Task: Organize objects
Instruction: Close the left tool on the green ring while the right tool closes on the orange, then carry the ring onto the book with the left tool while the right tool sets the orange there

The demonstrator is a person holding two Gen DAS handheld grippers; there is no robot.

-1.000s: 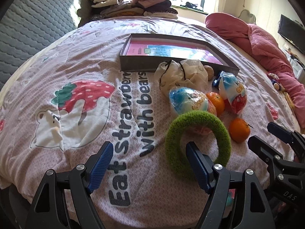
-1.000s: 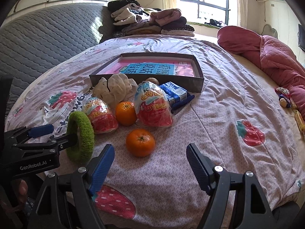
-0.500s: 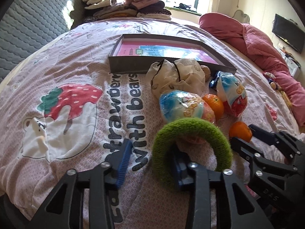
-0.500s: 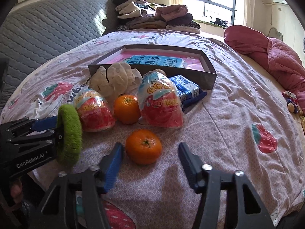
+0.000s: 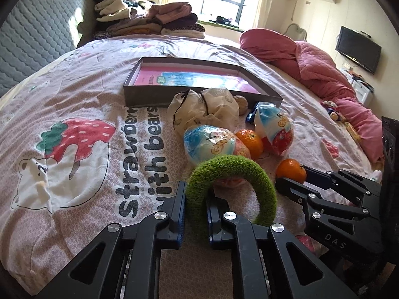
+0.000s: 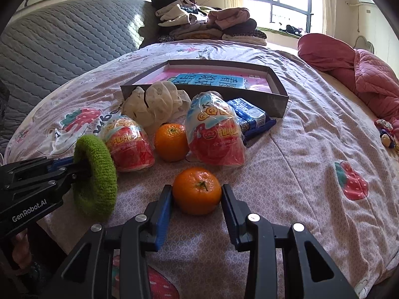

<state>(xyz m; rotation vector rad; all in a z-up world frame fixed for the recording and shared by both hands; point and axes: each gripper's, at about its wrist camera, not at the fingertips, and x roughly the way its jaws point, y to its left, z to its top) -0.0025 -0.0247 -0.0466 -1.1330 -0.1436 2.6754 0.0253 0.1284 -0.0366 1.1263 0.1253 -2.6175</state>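
A green fuzzy ring (image 5: 249, 172) stands on edge on the bedspread, and my left gripper (image 5: 197, 191) is shut on its near left side. In the right wrist view the ring (image 6: 97, 174) hangs from that gripper (image 6: 72, 167) at the left. A tangerine (image 6: 197, 194) sits between the blue pads of my right gripper (image 6: 196, 189). The jaws are closing and both pads touch the fruit. The left wrist view shows that tangerine (image 5: 290, 170) at the right gripper's (image 5: 293, 177) tips. An open grey box (image 5: 139, 97) with a pink and blue sheet inside lies further back.
Behind the tangerine lie a second tangerine (image 6: 171, 141), two wrapped snack bags (image 6: 129, 147) (image 6: 214, 134), a cream drawstring pouch (image 6: 157, 104) and a blue pack (image 6: 249, 114). A pink quilt (image 6: 361, 74) is bunched at the right. Folded clothes (image 6: 207, 25) are piled by the headboard.
Both grippers have gone from wide open to closed: the left onto the green ring, now lifted upright, the right onto the near tangerine. Neither hand has shifted much.
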